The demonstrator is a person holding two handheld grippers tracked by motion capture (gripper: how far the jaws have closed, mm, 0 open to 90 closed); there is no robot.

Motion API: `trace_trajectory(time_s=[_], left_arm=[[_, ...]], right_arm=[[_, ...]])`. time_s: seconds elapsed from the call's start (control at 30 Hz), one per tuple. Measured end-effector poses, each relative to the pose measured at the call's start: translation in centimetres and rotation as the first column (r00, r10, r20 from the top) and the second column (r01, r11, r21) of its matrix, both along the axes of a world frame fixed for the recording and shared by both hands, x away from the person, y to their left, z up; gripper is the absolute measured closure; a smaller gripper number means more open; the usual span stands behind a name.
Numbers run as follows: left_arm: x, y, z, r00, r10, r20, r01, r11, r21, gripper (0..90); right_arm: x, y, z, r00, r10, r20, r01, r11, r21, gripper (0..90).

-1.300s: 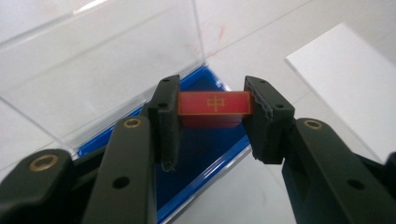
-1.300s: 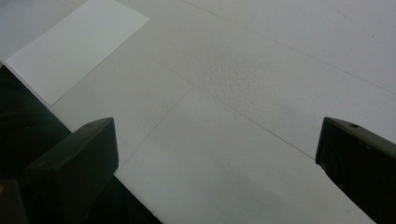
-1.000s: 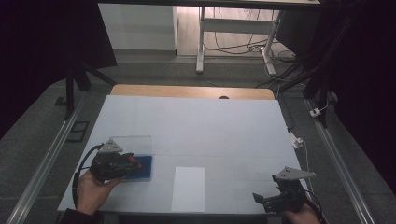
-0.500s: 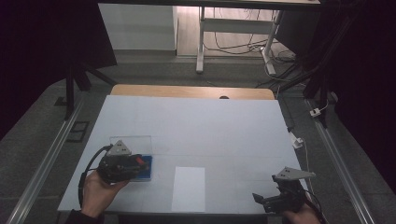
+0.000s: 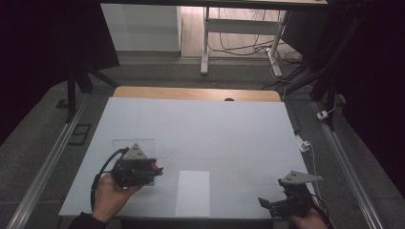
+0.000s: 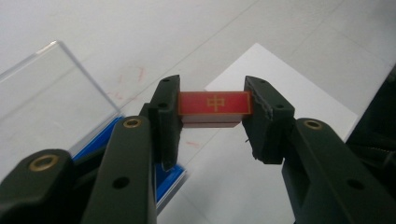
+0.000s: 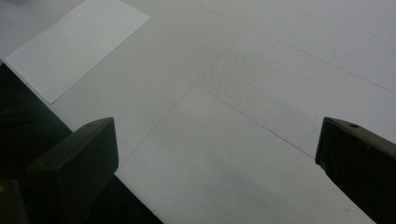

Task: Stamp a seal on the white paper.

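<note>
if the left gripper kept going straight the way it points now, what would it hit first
Most likely the white paper sheet lying on the table. The left gripper, shut on a red tile, points at it; depth is hard to judge.

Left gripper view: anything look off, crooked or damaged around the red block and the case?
Nothing serious. The left gripper holds the red block level and square between its pads, above the table. The clear lid of the blue case stands open. Faint reddish smudges mark the white table near the case.
</note>
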State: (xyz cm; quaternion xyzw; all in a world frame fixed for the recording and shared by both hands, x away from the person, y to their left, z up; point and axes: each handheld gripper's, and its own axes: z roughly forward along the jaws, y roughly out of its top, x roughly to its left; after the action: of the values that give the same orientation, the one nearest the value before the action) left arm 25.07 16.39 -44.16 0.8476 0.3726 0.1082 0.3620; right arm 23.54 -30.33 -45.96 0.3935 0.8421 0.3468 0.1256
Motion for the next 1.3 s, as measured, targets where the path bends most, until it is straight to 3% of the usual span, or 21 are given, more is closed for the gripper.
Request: trace_trajectory(time_s=[0.7,1.1,1.3], left_arm=[[1.4,-4.1,-0.8,0.9939,-0.102,-0.04,0.103,0.9945,0.019,58.5],[1.9,-6.8,-1.6,0.9846,-0.164,-0.06,0.168,0.9844,0.054,58.5],[2.1,-8.4,-2.1,0.9773,-0.199,-0.071,0.205,0.9759,0.075,58.5]], right_arm=[[0.1,-0.1,0.0,1.0,-0.004,-0.004,0.004,1.0,0.004,0.0],[0.1,-0.2,0.0,1.0,0.001,-0.006,-0.001,1.0,0.019,0.0],[0.1,-0.2,0.0,1.0,0.0,-0.005,0.0,1.0,0.017,0.0]])
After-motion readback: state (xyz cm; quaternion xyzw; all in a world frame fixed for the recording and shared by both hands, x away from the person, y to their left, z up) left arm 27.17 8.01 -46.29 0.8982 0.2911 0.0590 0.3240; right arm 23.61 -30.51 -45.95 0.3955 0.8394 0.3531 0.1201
